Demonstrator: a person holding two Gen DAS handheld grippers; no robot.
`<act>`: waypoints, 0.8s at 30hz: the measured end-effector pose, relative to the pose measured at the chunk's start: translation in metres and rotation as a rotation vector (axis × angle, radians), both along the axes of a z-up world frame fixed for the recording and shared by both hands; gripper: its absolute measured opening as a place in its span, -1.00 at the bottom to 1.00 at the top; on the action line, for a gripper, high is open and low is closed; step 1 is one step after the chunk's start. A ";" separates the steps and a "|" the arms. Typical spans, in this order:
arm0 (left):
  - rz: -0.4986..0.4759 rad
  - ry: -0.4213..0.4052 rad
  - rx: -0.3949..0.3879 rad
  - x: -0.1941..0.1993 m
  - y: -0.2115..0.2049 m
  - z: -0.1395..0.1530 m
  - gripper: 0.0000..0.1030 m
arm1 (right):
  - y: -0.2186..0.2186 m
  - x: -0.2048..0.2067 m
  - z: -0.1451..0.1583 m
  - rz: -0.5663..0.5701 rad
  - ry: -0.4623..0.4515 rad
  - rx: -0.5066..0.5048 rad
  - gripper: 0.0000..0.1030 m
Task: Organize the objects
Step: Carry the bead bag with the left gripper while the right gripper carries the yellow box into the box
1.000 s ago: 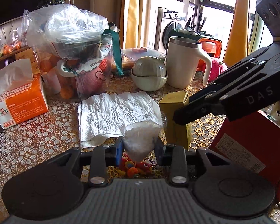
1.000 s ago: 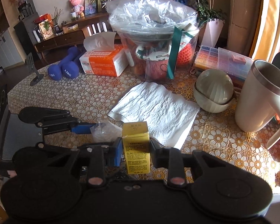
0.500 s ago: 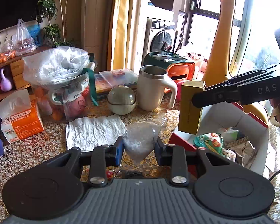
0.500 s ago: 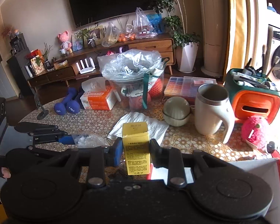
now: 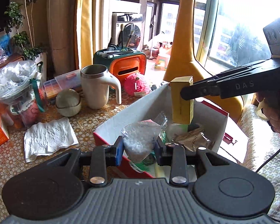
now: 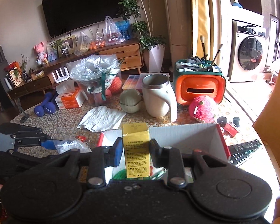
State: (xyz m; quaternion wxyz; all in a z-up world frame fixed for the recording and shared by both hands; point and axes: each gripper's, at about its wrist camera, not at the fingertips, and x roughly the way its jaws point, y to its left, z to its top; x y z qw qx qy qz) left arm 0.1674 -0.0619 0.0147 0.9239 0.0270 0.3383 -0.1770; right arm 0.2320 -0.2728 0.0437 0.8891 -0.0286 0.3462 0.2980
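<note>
My left gripper (image 5: 139, 150) is shut on a clear plastic bag of white granules (image 5: 140, 141) and holds it over the near left corner of a red box with white inside walls (image 5: 140, 104). My right gripper (image 6: 135, 155) is shut on a yellow carton (image 6: 137, 151) and holds it upright above the same box (image 6: 186, 132). In the left wrist view the carton (image 5: 182, 102) hangs over the box's middle. The box holds several snack packets (image 5: 192, 140).
On the patterned tablecloth stand a white mug (image 5: 97, 87), a round green bowl (image 5: 68, 102), a crumpled paper towel (image 5: 48, 138), a bagged basket (image 5: 15, 93), an orange tissue box (image 6: 70, 99), an orange-green organizer (image 6: 199, 85), a pink plush (image 6: 203, 108), blue dumbbells (image 6: 44, 106) and remotes (image 6: 246, 149).
Both grippers have lifted off the table and moved right, carrying the bag and the carton from beside the paper towel to above the open red box.
</note>
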 end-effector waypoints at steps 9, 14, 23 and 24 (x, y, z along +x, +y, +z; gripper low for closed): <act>-0.076 0.103 0.045 0.010 -0.063 -0.028 -0.37 | -0.046 0.007 -0.024 -0.100 0.031 -0.006 -0.43; -0.064 0.206 0.079 0.025 -0.082 -0.048 -0.37 | -0.055 0.020 -0.041 -0.133 0.067 0.020 -0.43; -0.056 0.311 0.166 0.047 -0.103 -0.079 -0.37 | -0.044 0.036 -0.076 -0.132 0.132 0.028 -0.43; -0.055 0.316 0.168 0.049 -0.104 -0.082 -0.37 | -0.042 0.037 -0.079 -0.129 0.138 0.027 -0.43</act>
